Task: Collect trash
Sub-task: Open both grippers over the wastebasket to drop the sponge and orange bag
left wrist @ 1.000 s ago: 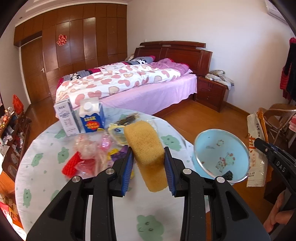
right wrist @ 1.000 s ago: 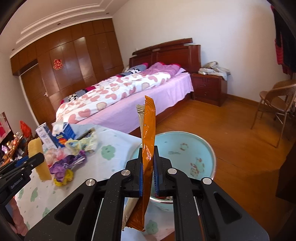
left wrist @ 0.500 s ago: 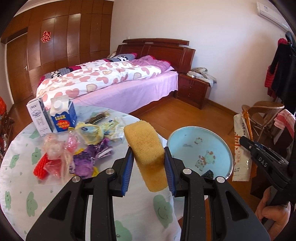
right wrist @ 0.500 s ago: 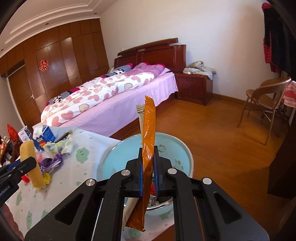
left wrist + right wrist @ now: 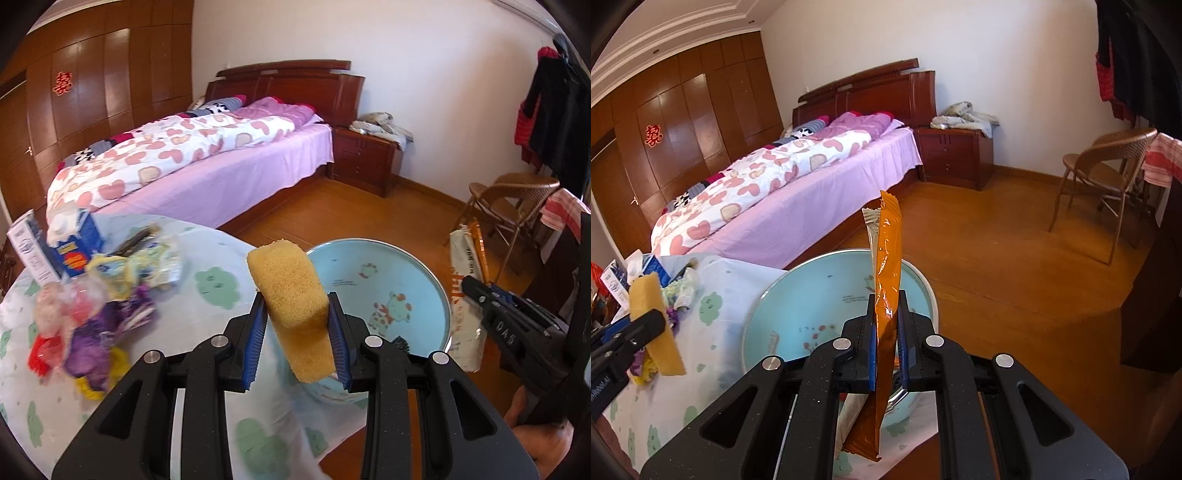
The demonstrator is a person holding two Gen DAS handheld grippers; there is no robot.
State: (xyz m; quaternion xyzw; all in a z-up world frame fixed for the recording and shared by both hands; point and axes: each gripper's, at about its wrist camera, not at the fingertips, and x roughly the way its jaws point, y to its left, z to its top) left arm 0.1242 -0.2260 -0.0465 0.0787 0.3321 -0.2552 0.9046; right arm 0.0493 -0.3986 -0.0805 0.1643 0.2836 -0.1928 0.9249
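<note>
My right tool (image 5: 886, 347) pinches the upright orange wrapper (image 5: 886, 266) directly over the blue basin (image 5: 798, 306); my left tool (image 5: 297, 343), clamping the sponge (image 5: 291, 291), sits lower left.

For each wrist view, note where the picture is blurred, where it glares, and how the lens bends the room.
Left wrist view: the wrapper pile and tablecloth smear with motion blur, while the sponge stays sharp. Right wrist view: glare streaks the orange wrapper, and sunlight brightens the floor. Both views: fisheye curving, dark corners.
</note>
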